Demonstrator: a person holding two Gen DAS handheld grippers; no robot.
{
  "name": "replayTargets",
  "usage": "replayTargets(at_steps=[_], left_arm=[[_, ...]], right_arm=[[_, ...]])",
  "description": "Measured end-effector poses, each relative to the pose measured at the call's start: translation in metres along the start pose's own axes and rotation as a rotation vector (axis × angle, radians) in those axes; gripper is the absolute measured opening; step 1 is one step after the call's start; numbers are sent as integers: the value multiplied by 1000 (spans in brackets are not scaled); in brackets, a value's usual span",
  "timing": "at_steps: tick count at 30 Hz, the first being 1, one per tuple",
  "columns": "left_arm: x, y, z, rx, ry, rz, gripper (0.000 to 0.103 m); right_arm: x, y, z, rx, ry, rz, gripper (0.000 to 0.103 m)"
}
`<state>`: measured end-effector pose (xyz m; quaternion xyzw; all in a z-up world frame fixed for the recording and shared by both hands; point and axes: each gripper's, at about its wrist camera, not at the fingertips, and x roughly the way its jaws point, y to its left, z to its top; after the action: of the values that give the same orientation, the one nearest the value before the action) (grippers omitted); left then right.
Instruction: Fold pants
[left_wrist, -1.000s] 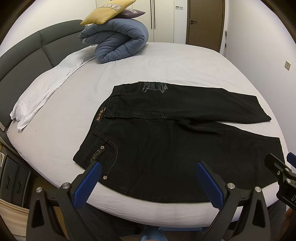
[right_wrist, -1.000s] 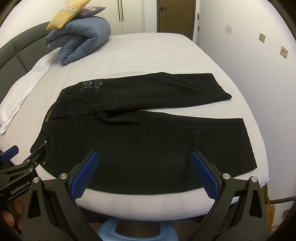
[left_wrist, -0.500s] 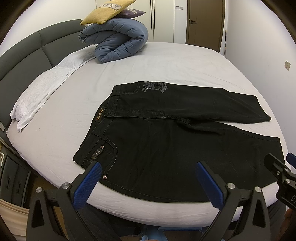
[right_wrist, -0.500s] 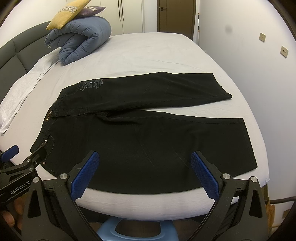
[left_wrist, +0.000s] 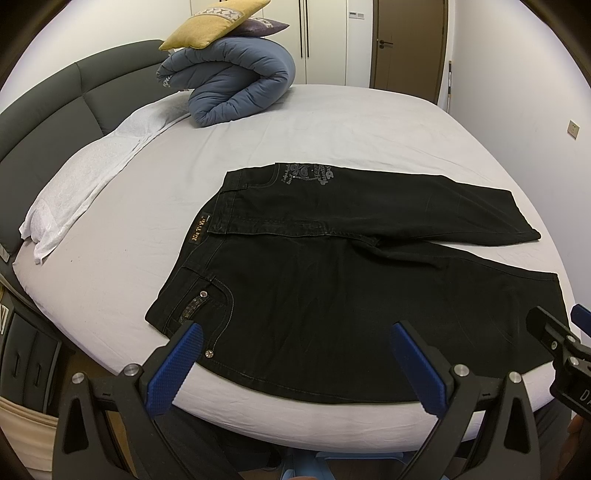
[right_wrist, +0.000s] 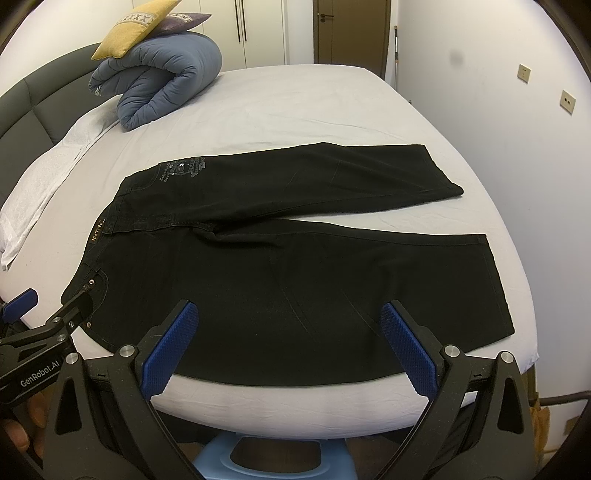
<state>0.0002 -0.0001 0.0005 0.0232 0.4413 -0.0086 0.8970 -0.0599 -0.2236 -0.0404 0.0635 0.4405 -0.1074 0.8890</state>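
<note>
The pants (left_wrist: 332, 295) in front of me are black denim, matt and slightly coarse, with pale stitching, small shiny metal rivets and a faded grey print near the waistband. They lie on a bed sheet (left_wrist: 332, 147) of smooth, pale, matt cloth with faint creases. My left gripper (left_wrist: 295, 354) has matt black plastic arms, bright metal screw heads and blue pads (left_wrist: 173, 369) with a rough, knurled rubbery texture; my right gripper (right_wrist: 290, 338) is the same. The rolled duvet (left_wrist: 236, 85) is soft blue quilted fabric. The headboard (left_wrist: 55, 107) looks like dark, smooth padded leather. The door (left_wrist: 410, 40) is brown wood with a low sheen.
</note>
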Motion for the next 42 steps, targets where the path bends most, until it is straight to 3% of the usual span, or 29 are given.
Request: replayTargets(at_steps=[22,27,33,37,39,42], left_arm=[[8,-8,-2,6,6,11,103],[13,-5,6,31,-23,6,103],[35,24,56,1,-87,-101,103],[72,42,110,27,-52,-216,103],[91,47,135,71,-48,-202,103],[133,50,178,177,22,-202,103]], right_arm=[[7,6,-5,-7,16,1,101],[16,7,2,-27,21,21,101],[39,5,51,-114,15,222,101],[58,7,110,-221,-55,353,101],[71,11,137,-291,-76,402,101],[98,23,175,-420,-90,429,101]])
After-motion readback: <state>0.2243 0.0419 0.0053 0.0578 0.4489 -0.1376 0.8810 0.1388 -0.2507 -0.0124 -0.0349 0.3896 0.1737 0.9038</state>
